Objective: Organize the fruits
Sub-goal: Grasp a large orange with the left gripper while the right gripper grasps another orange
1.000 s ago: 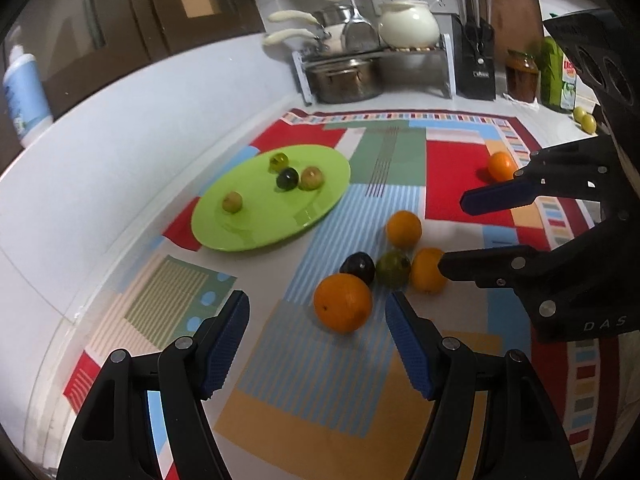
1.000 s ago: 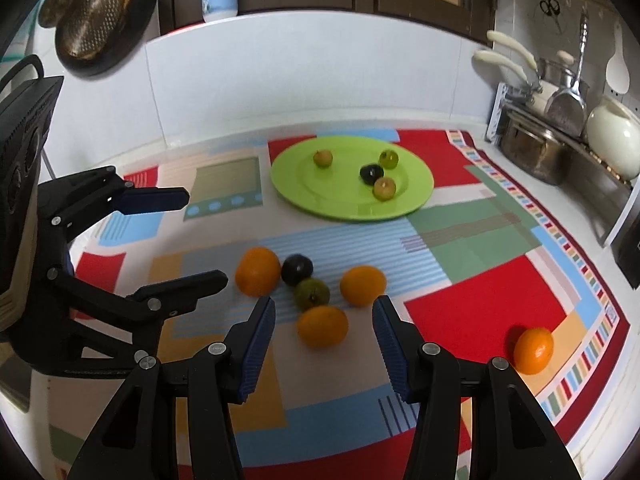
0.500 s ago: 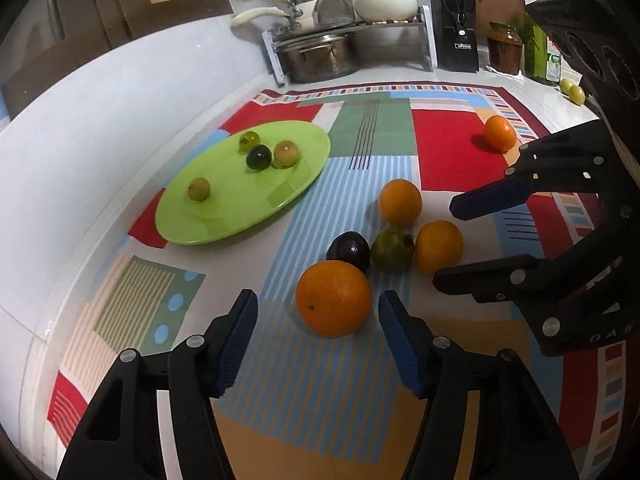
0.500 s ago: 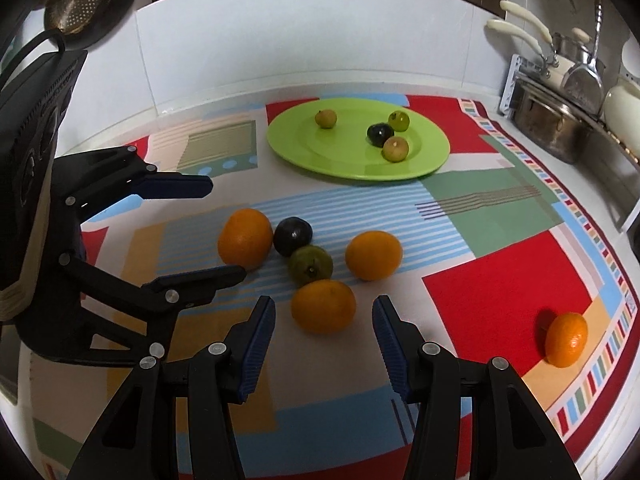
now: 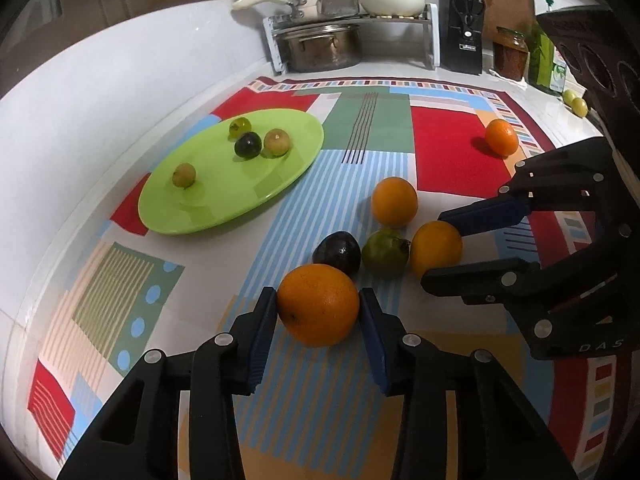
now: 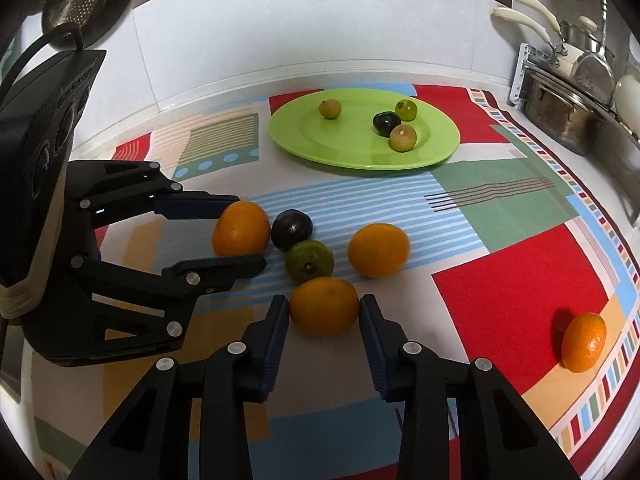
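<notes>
On the patterned mat, my left gripper [image 5: 318,300] has its jaws closing, and both blue pads touch the sides of a large orange [image 5: 318,306]. My right gripper [image 6: 324,306] is closing too, its pads against a second orange [image 6: 324,311]. Both oranges rest on the mat. Between them lie a dark plum [image 5: 338,252] and a green fruit [image 5: 385,253], with a third orange [image 5: 394,201] behind. A small mandarin [image 6: 583,342] sits apart at the right. The green plate [image 5: 224,196] at the back left carries several small fruits.
A metal rack with a pot [image 5: 320,48] and a white jug stands at the back. A knife block [image 5: 464,40] and a jar [image 5: 510,52] stand beside it. Two small green fruits [image 5: 576,102] lie off the mat. The white wall [image 6: 320,32] runs behind the plate.
Both grippers came down and forward onto the fruit cluster. Each pair of jaws narrowed from wide apart to touching its orange.
</notes>
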`<state>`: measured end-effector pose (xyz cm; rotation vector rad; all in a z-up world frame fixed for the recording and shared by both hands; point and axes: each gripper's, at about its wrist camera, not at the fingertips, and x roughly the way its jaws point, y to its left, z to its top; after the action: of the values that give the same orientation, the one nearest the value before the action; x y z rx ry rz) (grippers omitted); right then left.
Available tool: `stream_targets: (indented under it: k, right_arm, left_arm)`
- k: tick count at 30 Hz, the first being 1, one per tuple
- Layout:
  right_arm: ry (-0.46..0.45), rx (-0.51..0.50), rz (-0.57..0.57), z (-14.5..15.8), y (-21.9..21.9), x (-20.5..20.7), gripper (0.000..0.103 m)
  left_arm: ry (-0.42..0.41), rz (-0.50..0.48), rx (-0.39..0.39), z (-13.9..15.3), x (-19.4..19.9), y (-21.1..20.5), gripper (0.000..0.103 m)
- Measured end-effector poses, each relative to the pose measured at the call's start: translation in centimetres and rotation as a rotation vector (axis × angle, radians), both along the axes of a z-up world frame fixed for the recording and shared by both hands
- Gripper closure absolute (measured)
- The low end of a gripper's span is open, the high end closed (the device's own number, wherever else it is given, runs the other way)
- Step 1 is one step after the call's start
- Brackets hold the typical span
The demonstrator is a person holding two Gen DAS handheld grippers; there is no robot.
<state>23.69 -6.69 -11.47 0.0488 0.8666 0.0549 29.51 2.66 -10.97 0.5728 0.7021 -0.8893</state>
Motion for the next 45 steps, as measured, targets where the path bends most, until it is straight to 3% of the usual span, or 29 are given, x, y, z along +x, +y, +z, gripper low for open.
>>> stream_targets:
  k: [8, 19, 29, 45]
  right_arm:
    - [-0.035, 0.008, 0.005, 1.1, -0.4, -0.5, 0.066]
    - [-0.109, 0.009, 0.028, 4.0, -0.6, -1.9, 0.066]
    - [-0.156, 0.042, 0.046, 5.8, -1.9, -2.6, 0.066]
    - [-0.187, 0.102, 0.138, 8.2, -5.4, -2.0, 0.066]
  left_arm:
    - [0.031, 0.075, -0.032, 1.4, -0.9, 0.4, 0.062]
    - [0.005, 0.154, -0.099, 4.5, -2.5, 1.0, 0.062]
    - [-0.003, 0.284, -0.163, 6.4, -3.7, 1.3, 0.062]
    - [-0.053, 0.471, -0.206, 9.6, -4.7, -0.6, 0.062]
